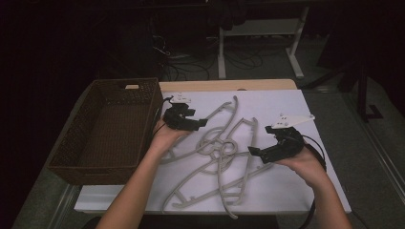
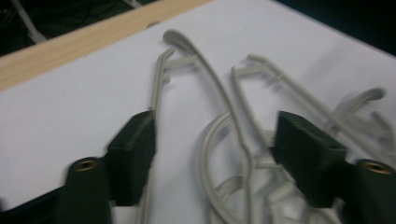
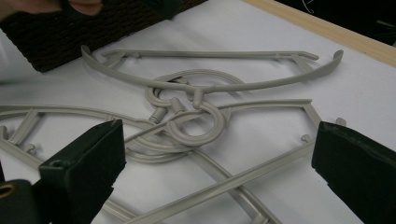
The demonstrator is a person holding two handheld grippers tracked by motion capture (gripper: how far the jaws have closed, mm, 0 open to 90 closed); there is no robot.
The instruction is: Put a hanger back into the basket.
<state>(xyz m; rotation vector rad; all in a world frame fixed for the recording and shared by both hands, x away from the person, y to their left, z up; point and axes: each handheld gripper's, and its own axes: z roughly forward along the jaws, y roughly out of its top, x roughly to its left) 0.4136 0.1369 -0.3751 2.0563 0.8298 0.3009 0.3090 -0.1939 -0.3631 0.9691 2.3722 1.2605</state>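
Several grey plastic hangers [image 1: 222, 148] lie tangled on a white board [image 1: 310, 102], their hooks [image 3: 196, 121] interlocked in the middle. My left gripper [image 1: 203, 122] is low over the pile's upper left end. Its jaws stand apart around the curved arm and straight bar of one hanger [image 2: 210, 79], and the left pad [image 2: 133, 149] is close beside the bar without visibly pressing it. My right gripper [image 1: 253, 151] hovers at the pile's right side, open wide [image 3: 217, 149] with hanger bars lying beneath it on the board.
A dark woven basket [image 1: 71, 143] stands at the board's left edge, close behind my left hand. A wooden table edge [image 1: 229, 85] runs along the far side. Beyond it are cables and white desk legs [image 1: 221, 52] on a dark floor.
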